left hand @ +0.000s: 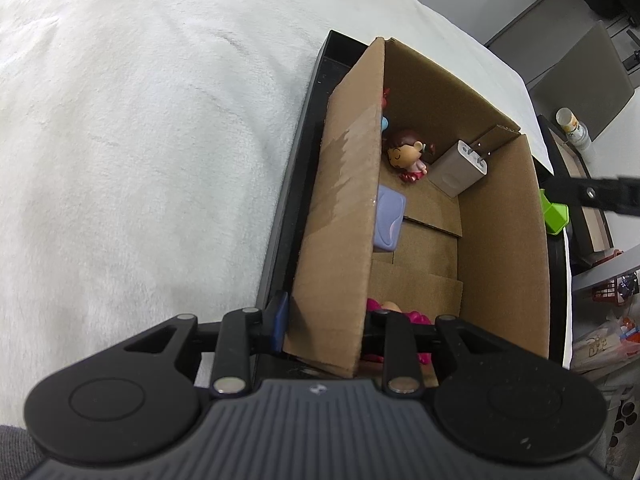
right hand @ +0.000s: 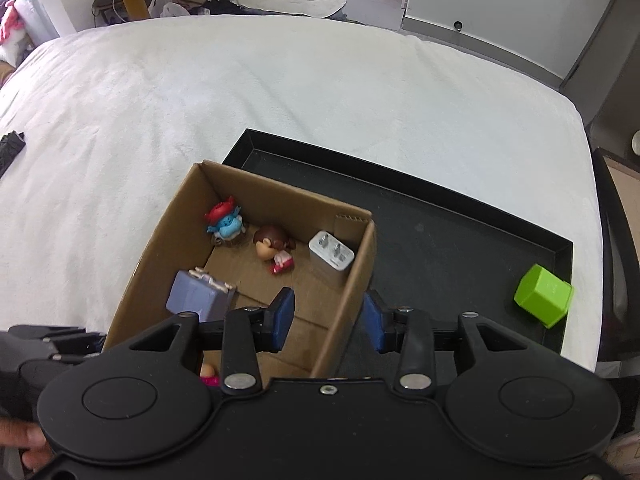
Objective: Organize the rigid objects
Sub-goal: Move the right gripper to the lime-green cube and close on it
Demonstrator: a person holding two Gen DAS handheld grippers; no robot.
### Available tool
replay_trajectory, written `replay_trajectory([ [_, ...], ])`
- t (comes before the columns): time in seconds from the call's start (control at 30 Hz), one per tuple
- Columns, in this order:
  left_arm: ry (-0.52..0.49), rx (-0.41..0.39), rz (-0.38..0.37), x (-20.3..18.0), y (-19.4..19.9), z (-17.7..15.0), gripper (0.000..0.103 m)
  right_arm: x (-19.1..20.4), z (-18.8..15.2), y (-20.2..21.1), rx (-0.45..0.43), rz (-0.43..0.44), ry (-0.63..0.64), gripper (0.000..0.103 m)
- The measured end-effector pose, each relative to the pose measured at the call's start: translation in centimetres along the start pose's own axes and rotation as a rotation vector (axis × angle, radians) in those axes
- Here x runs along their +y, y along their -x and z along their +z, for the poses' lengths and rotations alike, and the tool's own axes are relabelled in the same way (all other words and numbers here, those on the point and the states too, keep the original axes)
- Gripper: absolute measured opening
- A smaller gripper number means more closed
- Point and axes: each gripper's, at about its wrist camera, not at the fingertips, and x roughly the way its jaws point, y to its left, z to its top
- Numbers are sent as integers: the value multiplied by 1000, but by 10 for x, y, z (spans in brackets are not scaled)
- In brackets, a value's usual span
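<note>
A brown cardboard box (left hand: pixel 500 240) stands at the left end of a black tray (right hand: pixel 440 240) on a white blanket. Inside lie a white charger (right hand: pixel 331 258), a brown-haired doll (right hand: pixel 274 246), a blue figure with a red hat (right hand: pixel 226 222), a purple toy suitcase (right hand: pixel 200 294) and a pink figure (left hand: pixel 416 318) at the near end. My left gripper (left hand: pixel 326 326) is shut on the box's near left wall. My right gripper (right hand: pixel 329 320) hovers open over the box's right wall, its blue pads (right hand: pixel 284 316) clear of it. A green block (right hand: pixel 544 294) rests in the tray's right corner.
The white blanket (right hand: pixel 280 88) spreads left and beyond the tray. A black object (right hand: pixel 10 148) lies at its left edge. Past the right edge stand a dark chair and a bottle (left hand: pixel 572 124). Slippers and a mat lie on the floor beyond.
</note>
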Motion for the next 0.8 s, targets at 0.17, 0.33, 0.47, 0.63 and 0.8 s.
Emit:
replay_trajectory([
  [0.17, 3, 1, 8, -2, 1, 0, 29, -11, -10, 8, -9, 24, -8, 39],
  [0.33, 12, 1, 16, -3, 1, 1, 29, -24, -17, 15, -32, 42, -21, 40],
  [0.47, 16, 1, 27, -5, 0, 1, 28, -34, -22, 20, -50, 61, -24, 42],
  [0.63, 14, 0, 47, -8, -1, 2, 27, -49, -27, 23, -70, 60, -33, 47],
  [0.8, 14, -2, 62, -10, 0, 0, 26, -65, -34, 24, -85, 56, -53, 52],
])
